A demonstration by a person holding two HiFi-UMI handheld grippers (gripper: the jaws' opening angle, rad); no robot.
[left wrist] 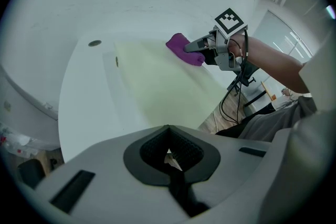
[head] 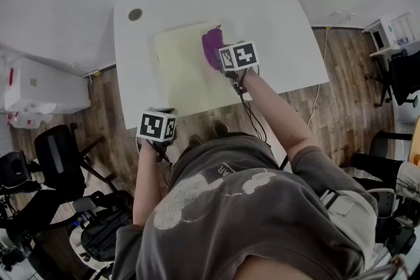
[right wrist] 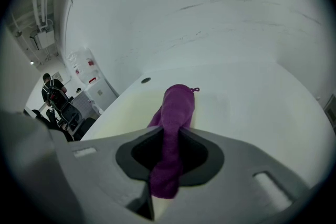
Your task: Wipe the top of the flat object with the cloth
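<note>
A pale yellow flat sheet point(head: 187, 69) lies on the white table point(head: 275, 23). A purple cloth point(head: 211, 48) rests on the sheet's right part, and my right gripper point(head: 226, 69) is shut on it. In the right gripper view the cloth point(right wrist: 176, 113) runs out between the jaws onto the sheet point(right wrist: 126, 118). My left gripper point(head: 157, 134) hangs off the table's near edge, below the sheet, shut with nothing held. From the left gripper view I see the sheet point(left wrist: 157, 81), the cloth point(left wrist: 184, 50) and the right gripper point(left wrist: 199, 47) at its far side.
A round grommet hole point(head: 135, 14) sits in the table's far left corner. Black office chairs point(head: 62, 160) stand on the wooden floor at the left, a white box point(head: 39, 85) beyond them. Cables point(head: 252, 118) trail from the right gripper.
</note>
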